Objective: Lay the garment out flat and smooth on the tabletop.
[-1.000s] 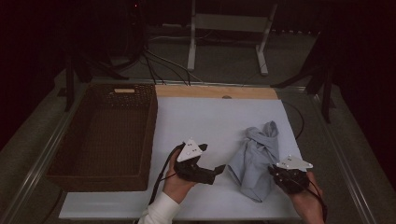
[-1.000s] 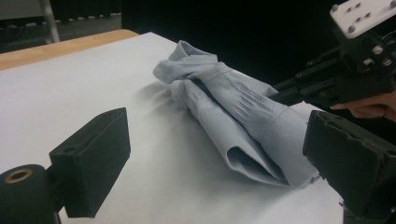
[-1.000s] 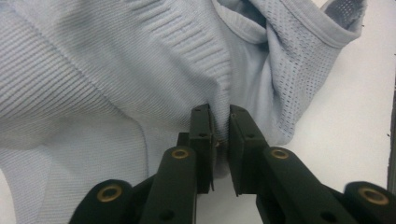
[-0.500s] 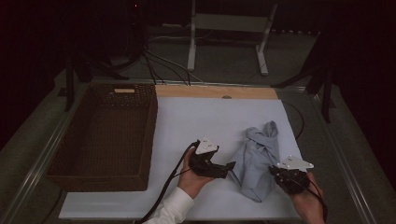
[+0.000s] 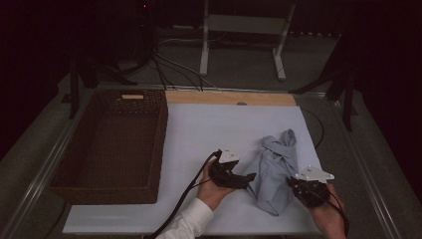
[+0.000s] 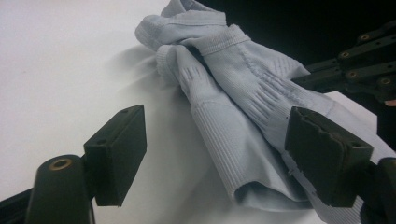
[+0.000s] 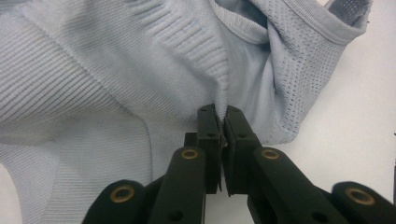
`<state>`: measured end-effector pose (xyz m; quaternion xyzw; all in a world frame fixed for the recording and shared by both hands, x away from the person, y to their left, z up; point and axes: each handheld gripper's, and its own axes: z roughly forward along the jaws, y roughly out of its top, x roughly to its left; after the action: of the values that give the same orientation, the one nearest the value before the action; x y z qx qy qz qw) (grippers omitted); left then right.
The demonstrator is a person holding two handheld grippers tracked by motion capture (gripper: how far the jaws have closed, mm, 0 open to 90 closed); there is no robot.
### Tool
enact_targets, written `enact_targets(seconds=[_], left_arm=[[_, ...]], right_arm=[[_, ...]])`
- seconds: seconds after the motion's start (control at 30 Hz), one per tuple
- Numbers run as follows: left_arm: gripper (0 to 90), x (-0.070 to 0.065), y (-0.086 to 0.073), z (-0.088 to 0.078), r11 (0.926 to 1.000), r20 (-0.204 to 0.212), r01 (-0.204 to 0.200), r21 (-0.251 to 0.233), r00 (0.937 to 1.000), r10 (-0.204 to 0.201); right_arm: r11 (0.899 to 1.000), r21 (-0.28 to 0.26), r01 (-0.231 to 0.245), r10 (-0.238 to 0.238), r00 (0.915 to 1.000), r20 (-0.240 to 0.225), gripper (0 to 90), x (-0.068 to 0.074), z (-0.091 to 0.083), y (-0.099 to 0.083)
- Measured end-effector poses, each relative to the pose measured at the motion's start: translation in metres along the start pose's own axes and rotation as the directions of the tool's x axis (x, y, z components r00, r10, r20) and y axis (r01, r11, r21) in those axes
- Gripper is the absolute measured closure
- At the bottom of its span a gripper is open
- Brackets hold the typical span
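Observation:
A light blue knitted garment lies crumpled on the white board. My left gripper sits at the garment's left edge, its jaws open and just now closing a little. In the left gripper view the garment's ribbed hem lies between the two pads of my left gripper, which do not press on it. My right gripper is at the garment's near right side. In the right gripper view, my right gripper is shut on a pinched fold of the garment.
A dark wicker basket stands to the left of the board. A wooden strip runs along the board's far edge. Behind it are cables and a white stand. The right gripper's linkage crosses the left gripper view's upper right.
The left hand has moved right and slightly down to the garment's edge, and its jaws have narrowed. The right hand and garment have stayed in place.

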<state>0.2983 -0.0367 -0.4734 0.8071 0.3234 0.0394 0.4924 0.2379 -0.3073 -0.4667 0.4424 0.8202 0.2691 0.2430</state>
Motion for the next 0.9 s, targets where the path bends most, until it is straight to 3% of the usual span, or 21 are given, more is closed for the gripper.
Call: enact_targets(seconds=[0.17,0.3,0.33,0.43,0.47,0.5,0.77,0.9], left_arm=[[35.8,0.003,-0.001,0.004,0.9993,0.012,0.011,0.037,0.9999,-0.012],[53.5,0.005,-0.003,0.009,0.9964,0.027,0.030,0.080,0.9991,-0.033],[53.5,0.006,-0.003,0.011,0.9949,0.035,0.037,0.094,0.9986,-0.041],[69.2,0.007,-0.005,0.015,0.9914,0.037,0.044,0.123,0.9981,-0.049],[82.0,0.007,-0.005,0.015,0.9914,0.042,0.045,0.123,0.9978,-0.051],[84.4,0.006,-0.005,0.015,0.9918,0.048,0.042,0.121,0.9977,-0.048],[86.5,0.009,-0.005,0.006,0.9923,0.021,0.024,0.121,0.9994,-0.027],[86.6,0.014,-0.007,-0.005,0.9942,0.002,0.036,0.102,0.9993,-0.036]], right_arm=[[1.000,-0.002,0.005,-0.005,1.0000,-0.002,86.6,0.001,0.000,0.000],[1.000,-0.002,0.008,-0.008,1.0000,-0.004,86.6,0.003,0.001,0.002],[1.000,-0.003,0.008,-0.008,1.0000,-0.005,86.6,0.003,0.001,0.002],[1.000,-0.005,0.010,-0.010,0.9999,-0.006,86.6,0.004,0.002,0.002],[1.000,-0.006,0.008,-0.008,0.9999,-0.006,86.7,0.004,0.002,0.003],[1.000,-0.007,0.008,-0.008,0.9999,-0.007,86.7,0.005,0.002,0.003],[0.999,-0.020,0.036,-0.036,0.9993,-0.011,86.8,0.011,0.009,0.012],[0.998,-0.029,0.047,-0.048,0.9987,-0.015,86.9,0.016,0.013,0.019]])
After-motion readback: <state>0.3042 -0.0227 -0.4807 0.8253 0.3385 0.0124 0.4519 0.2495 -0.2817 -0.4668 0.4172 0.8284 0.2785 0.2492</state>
